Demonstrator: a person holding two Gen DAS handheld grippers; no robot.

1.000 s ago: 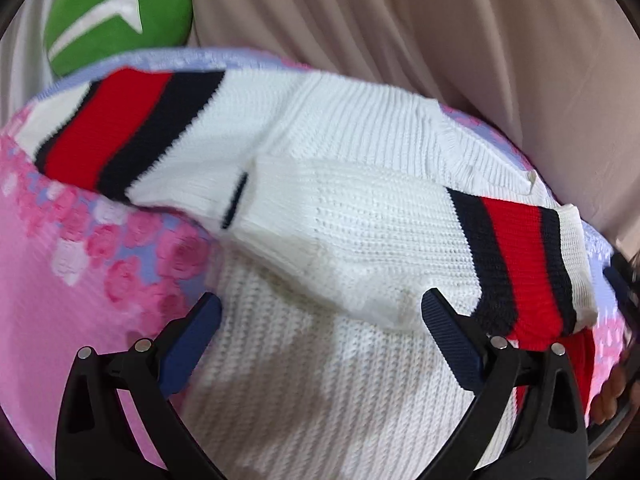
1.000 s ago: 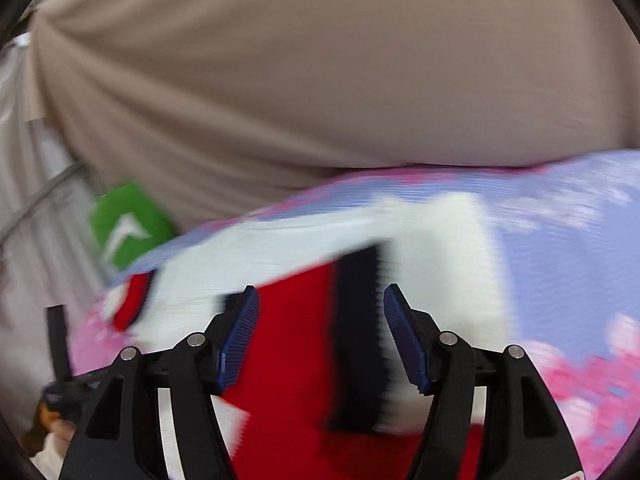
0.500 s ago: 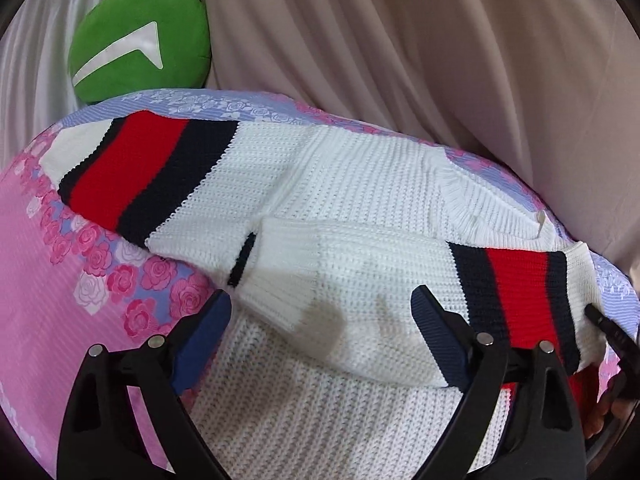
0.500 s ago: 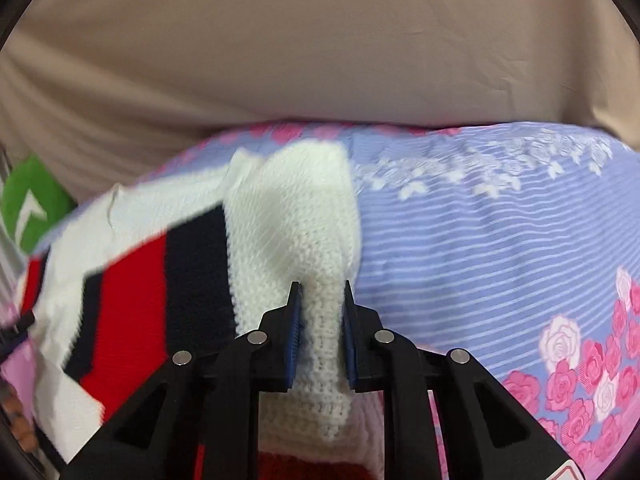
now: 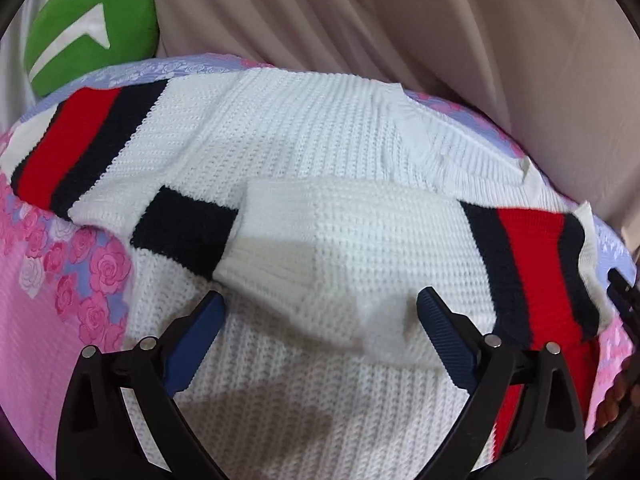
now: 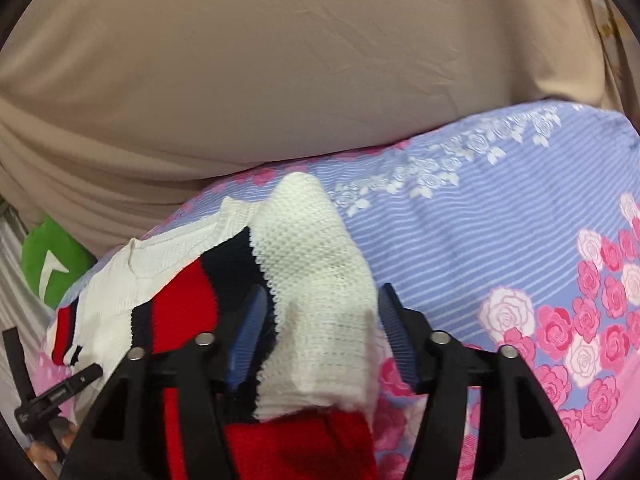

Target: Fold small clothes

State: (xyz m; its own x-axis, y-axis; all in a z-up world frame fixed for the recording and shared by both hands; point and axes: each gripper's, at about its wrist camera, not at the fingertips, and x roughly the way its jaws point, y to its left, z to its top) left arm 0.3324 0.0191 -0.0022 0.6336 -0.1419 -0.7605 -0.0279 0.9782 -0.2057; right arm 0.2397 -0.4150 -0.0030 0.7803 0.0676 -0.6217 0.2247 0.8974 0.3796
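Left gripper (image 5: 320, 312): black frame, blue ribbed pads, jaws spread wide, angled downward, gripping nothing.
Right gripper (image 6: 320, 308): matching build, jaws opening, pads clear of the fabric between them.

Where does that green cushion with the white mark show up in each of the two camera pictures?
Left wrist view: green cushion at top left, behind the striped sweater.
Right wrist view: green cushion at the left edge, small.
Shared landmark: the beige curtain behind the bed.

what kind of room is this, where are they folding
Probably a bedroom, with the folding done on a bed: a white knit sweater with red and navy stripes lies on a pink-and-lilac rose-print bedsheet, and a green plush cushion sits against beige draped fabric.
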